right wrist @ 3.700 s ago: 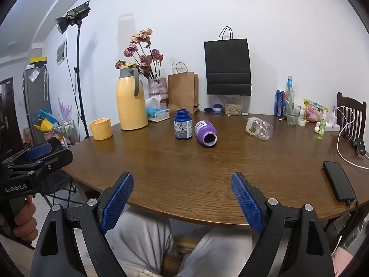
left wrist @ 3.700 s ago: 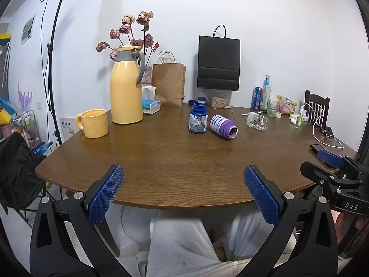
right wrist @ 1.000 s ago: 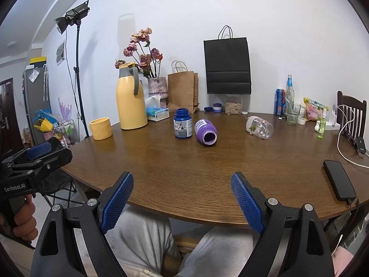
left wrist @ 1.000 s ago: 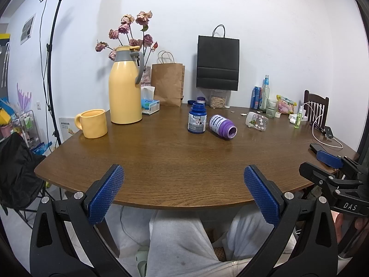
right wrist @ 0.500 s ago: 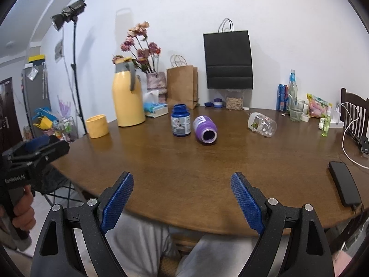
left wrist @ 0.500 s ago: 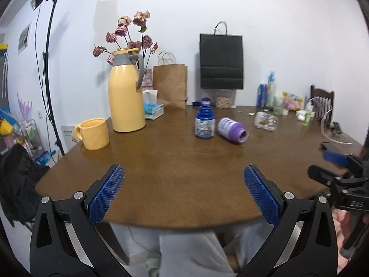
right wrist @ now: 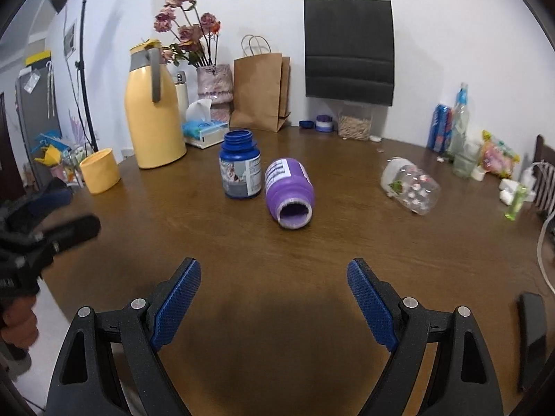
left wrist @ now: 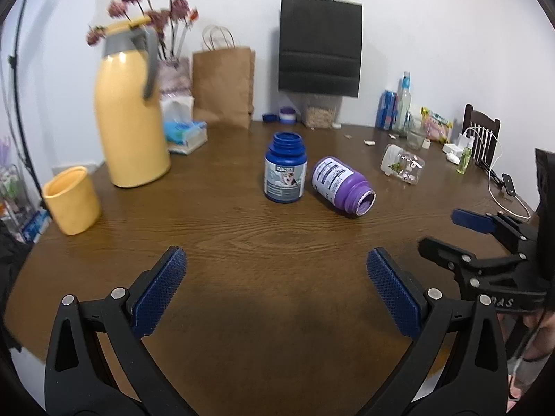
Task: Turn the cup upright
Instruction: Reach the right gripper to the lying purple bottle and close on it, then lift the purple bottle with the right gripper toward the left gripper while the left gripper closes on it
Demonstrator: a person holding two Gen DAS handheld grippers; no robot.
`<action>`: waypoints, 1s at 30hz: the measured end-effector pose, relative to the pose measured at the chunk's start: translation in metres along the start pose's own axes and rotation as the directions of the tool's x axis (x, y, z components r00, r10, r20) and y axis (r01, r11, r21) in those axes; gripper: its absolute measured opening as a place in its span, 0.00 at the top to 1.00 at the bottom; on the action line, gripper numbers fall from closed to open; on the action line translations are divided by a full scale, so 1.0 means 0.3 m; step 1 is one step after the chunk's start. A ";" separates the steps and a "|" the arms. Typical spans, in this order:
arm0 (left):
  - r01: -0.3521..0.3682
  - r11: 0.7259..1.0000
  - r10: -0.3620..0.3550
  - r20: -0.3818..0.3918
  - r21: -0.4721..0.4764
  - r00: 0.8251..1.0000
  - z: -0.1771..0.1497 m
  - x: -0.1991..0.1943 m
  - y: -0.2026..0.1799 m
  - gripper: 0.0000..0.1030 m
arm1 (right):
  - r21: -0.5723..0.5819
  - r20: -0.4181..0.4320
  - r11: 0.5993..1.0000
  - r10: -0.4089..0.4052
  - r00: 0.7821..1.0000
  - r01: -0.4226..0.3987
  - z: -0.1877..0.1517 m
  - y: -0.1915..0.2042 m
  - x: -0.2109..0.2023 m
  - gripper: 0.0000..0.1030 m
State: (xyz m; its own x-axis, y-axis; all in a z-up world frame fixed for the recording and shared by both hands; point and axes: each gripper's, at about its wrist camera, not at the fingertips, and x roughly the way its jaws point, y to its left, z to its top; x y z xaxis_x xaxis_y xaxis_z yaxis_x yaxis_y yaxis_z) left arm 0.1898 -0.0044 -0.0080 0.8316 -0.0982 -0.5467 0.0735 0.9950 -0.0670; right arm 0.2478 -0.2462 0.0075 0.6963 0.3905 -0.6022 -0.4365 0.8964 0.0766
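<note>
My left gripper (left wrist: 275, 289) hangs over the near part of the brown table (left wrist: 242, 242) with its blue pads spread wide and nothing between them; my right gripper (right wrist: 274, 298) is likewise released and empty. The purple cup (right wrist: 289, 192) lies on its side mid-table, just right of the upright blue jar (right wrist: 240, 165), close beside it, though I cannot tell if they touch. From the right wrist its open mouth faces me squarely, so I see into it; from the left wrist the mouth turns to the right and the white label shows along its flank (left wrist: 341, 185). The left view catches my right gripper at its right edge, a fingertip below it. The right view alone shows a dark phone (right wrist: 532, 329) by the table's right edge, and my left gripper, blurred, at the left edge
</note>
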 end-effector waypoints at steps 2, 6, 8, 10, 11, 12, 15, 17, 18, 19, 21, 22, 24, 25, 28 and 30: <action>-0.003 1.000 0.003 -0.045 -0.006 0.999 0.023 0.062 0.006 0.00 | 0.014 -0.021 1.000 0.010 1.000 -0.009 0.040 -0.019 0.061 0.12; -0.050 0.998 0.045 -0.126 -0.040 0.991 0.055 0.172 0.044 0.00 | 0.033 -0.077 0.999 -0.003 0.997 0.006 0.119 -0.046 0.192 0.12; -0.054 0.996 0.043 -0.148 -0.067 0.988 0.066 0.213 0.074 0.00 | 0.049 -0.095 0.999 -0.001 0.995 0.006 0.150 -0.055 0.256 0.12; -0.046 0.995 0.030 -0.175 -0.087 0.984 0.074 0.249 0.096 0.00 | 0.062 -0.104 0.998 0.015 0.994 -0.008 0.174 -0.062 0.310 0.12; -0.044 0.995 0.027 -0.184 -0.091 0.983 0.081 0.266 0.101 0.00 | 0.062 -0.113 0.998 0.013 0.994 -0.006 0.185 -0.064 0.339 0.12; -0.045 0.995 0.026 -0.191 -0.093 0.981 0.084 0.278 0.106 0.00 | 0.057 -0.119 0.998 0.013 0.993 -0.006 0.195 -0.063 0.362 0.12; -0.053 0.995 0.034 -0.208 -0.087 0.977 0.095 0.318 0.117 0.00 | 0.053 -0.149 0.998 -0.005 0.989 0.013 0.220 -0.069 0.444 0.12; -0.057 0.994 0.036 -0.217 -0.090 0.976 0.093 0.330 0.121 0.00 | 0.061 -0.174 0.998 0.006 0.985 0.004 0.228 -0.073 0.491 0.12; -0.054 0.994 0.033 -0.219 -0.092 0.975 0.092 0.335 0.125 0.00 | 0.059 -0.188 0.998 0.004 0.982 0.007 0.228 -0.074 0.508 0.12; -0.053 0.994 0.030 -0.221 -0.096 0.975 0.089 0.337 0.128 0.00 | 0.051 -0.203 0.999 0.004 0.979 0.007 0.223 -0.071 0.529 0.12; -0.051 0.993 0.027 -0.220 -0.106 0.975 0.087 0.336 0.135 0.00 | 0.041 -0.212 0.999 -0.002 0.977 0.011 0.209 -0.064 0.542 0.28; -0.048 0.992 0.023 -0.215 -0.115 0.976 0.085 0.332 0.139 0.00 | 0.037 -0.217 0.999 -0.008 0.976 0.017 0.202 -0.062 0.542 0.33; -0.037 0.990 0.009 -0.206 -0.133 0.978 0.084 0.321 0.142 0.00 | 0.025 -0.213 1.000 -0.012 0.977 0.018 0.183 -0.057 0.522 0.33; -0.028 0.990 0.000 -0.204 -0.138 0.979 0.083 0.315 0.141 0.00 | 0.015 -0.213 1.000 -0.003 0.977 0.007 0.172 -0.052 0.505 0.34; -0.005 0.991 -0.021 -0.194 -0.131 0.981 0.084 0.302 0.128 0.00 | 0.000 -0.223 0.998 0.055 0.973 -0.056 0.131 -0.026 0.442 0.34; 0.017 0.992 -0.040 -0.185 -0.123 0.982 0.084 0.290 0.115 0.00 | -0.033 -0.227 0.994 0.091 0.970 -0.101 0.094 0.014 0.389 0.34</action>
State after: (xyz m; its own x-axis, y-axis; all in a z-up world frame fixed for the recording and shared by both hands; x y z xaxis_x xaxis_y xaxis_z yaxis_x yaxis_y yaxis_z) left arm 0.2785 0.0219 -0.0368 0.7117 -0.1390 -0.6886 0.0196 0.9838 -0.1782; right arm 0.3433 -0.1909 -0.0401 0.5064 0.4124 -0.7573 -0.5227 0.8453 0.1108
